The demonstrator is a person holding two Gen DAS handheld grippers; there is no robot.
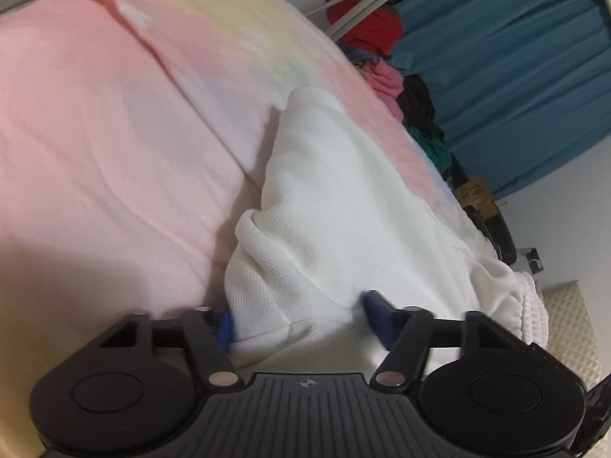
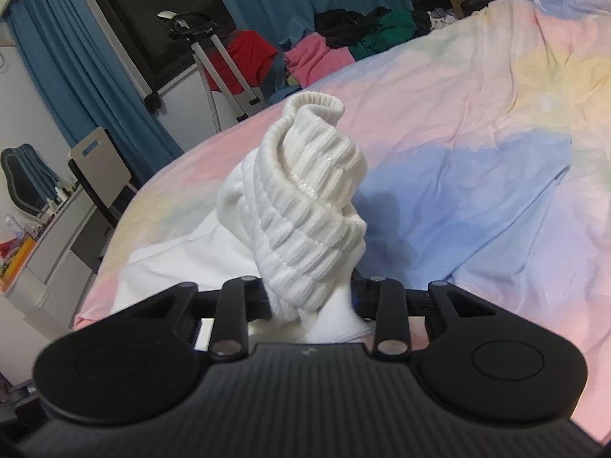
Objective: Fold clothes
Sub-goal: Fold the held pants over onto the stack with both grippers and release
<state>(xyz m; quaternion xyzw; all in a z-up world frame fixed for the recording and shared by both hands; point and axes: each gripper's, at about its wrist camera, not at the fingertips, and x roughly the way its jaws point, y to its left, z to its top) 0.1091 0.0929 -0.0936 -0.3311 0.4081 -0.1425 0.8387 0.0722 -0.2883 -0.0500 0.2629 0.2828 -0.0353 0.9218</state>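
On the pastel bed sheet (image 2: 477,122), my right gripper (image 2: 311,297) pinches the white garment (image 2: 305,198) by its ribbed cuff; my left gripper (image 1: 298,316) straddles cloth, grip unclear; I fear twisted cuff slipping

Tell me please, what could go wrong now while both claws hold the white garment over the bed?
1. The right claw pinches a twisted, bunched ribbed hem of the white garment; the fold may come out crooked unless it is untwisted.
2. The left claw has thick fabric between widely spaced fingers, so the cloth could slip.
3. The pastel bedsheet is wrinkled and could spoil a flat fold.
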